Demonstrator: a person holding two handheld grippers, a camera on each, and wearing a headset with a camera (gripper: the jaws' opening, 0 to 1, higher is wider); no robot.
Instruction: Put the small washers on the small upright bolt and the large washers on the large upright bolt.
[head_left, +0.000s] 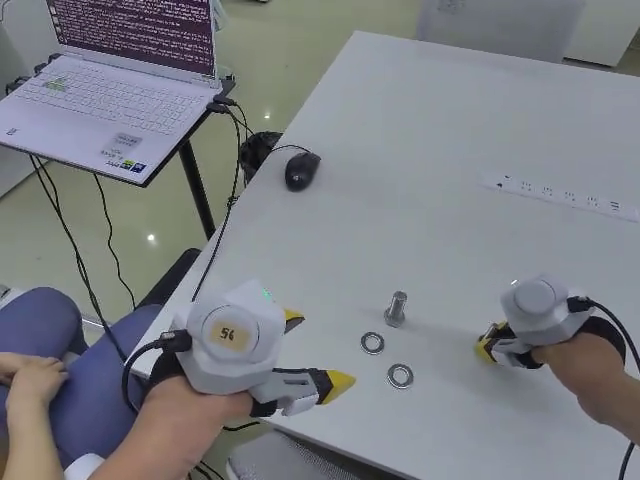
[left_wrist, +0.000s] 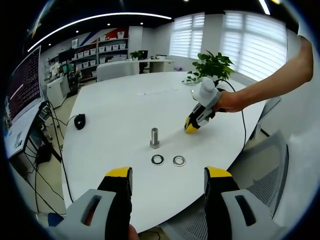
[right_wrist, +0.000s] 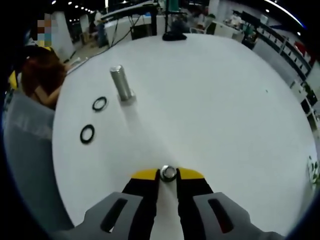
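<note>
The left gripper (head_left: 316, 350) waits at the near left edge of the white table (head_left: 450, 150). Its jaws are apart and hold nothing, probably ready to pick. To its right, two flat steel ring washers (head_left: 373, 343) lie loose on the table, just in front of the upright grey steel bolt (head_left: 396, 308). Further right, the right gripper (head_left: 488, 347) is clamped on a small round metal piece (right_wrist: 167, 173), seemingly to steady it on the table. I cannot tell if it is a bolt or a washer.

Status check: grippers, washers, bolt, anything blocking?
Left gripper open, empty. Right gripper shut on small round metal part. Two washers flat beside upright bolt, not on it. Nothing blocking.
</note>
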